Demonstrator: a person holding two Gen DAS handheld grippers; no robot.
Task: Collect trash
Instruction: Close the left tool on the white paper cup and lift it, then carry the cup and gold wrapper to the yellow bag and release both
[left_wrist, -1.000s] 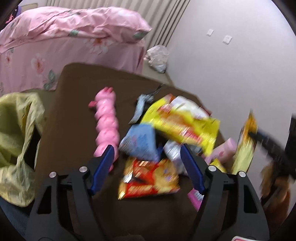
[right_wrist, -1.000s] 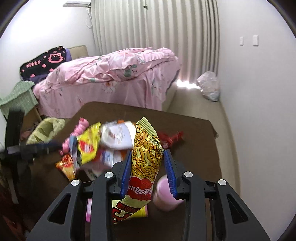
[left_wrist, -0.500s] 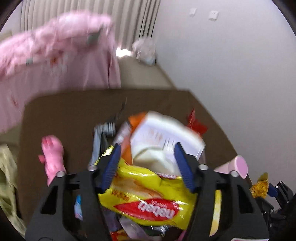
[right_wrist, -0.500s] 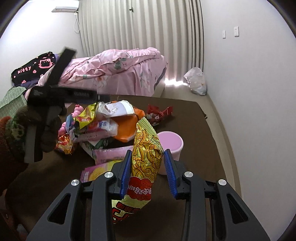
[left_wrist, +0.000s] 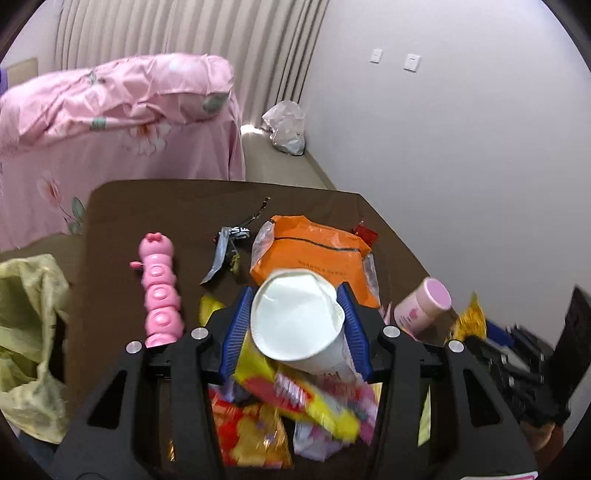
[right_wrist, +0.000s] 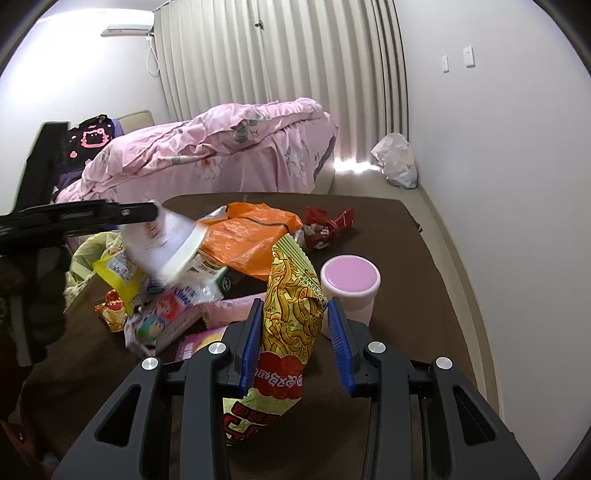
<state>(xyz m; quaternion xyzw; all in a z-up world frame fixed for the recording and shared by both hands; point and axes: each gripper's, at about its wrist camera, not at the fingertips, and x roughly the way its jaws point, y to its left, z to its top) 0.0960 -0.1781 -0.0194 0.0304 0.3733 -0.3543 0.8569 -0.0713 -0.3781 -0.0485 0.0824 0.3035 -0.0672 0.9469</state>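
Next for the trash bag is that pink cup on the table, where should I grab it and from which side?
Grip the pink cup across its round side wall, just below the rim, probably coming from above and the near side. It stands upright with its mouth up on the brown table, and its right side is clear, while wrappers crowd its left.

The yellow wrapper (left_wrist: 295, 400) under the paper cup (left_wrist: 297, 319) is smeared by blur — its print unreadable. The cup hides the near edge of the orange bag (left_wrist: 314, 254); the noodle packet (right_wrist: 288, 332) covers part of the pink cup (right_wrist: 350, 286)
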